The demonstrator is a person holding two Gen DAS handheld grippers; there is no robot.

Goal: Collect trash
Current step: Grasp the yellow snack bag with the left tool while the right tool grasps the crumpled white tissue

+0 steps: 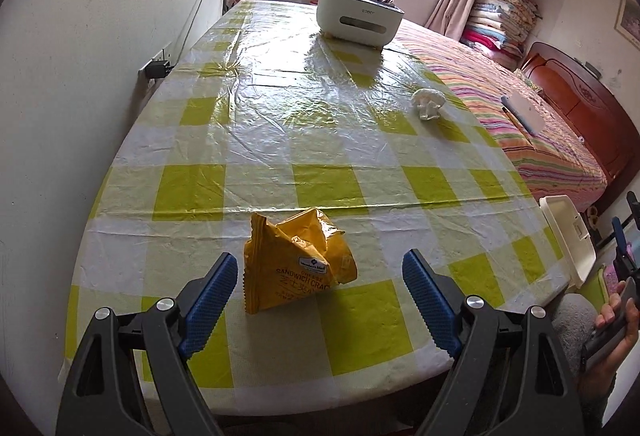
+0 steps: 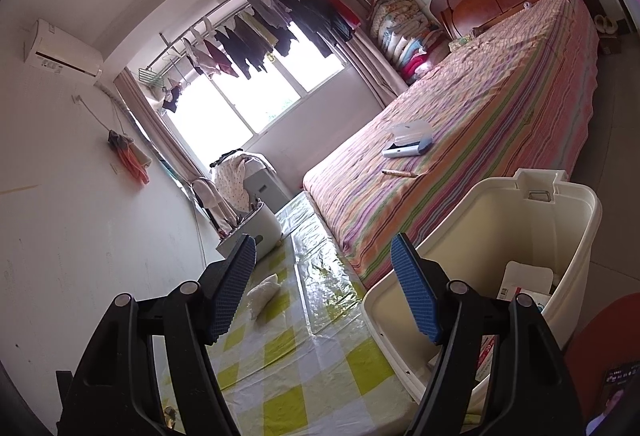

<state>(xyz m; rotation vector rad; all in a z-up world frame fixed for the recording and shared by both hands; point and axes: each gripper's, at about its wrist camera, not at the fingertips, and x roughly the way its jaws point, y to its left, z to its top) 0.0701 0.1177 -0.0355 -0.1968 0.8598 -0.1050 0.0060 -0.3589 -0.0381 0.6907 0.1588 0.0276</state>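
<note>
A crumpled yellow cracker wrapper (image 1: 300, 264) lies on the checked tablecloth (image 1: 280, 123) near the front edge. My left gripper (image 1: 320, 260) is open and tilted down at it, one blue pad on each side, neither touching. A crumpled white tissue (image 1: 428, 103) lies farther back on the right, also seen as the white tissue (image 2: 262, 294) in the right wrist view. My right gripper (image 2: 324, 244) is open and holds nothing. It hangs over the table's right edge beside a cream plastic bin (image 2: 480, 220). Some paper packaging (image 2: 528, 284) lies inside the bin.
A white desk organiser (image 1: 360, 17) with pens stands at the far end of the table. A wall with a plugged socket (image 1: 158, 67) runs along the left. A striped bed (image 2: 480, 107) lies to the right, beyond the bin (image 1: 568, 236). A hand (image 1: 616, 320) shows at the right.
</note>
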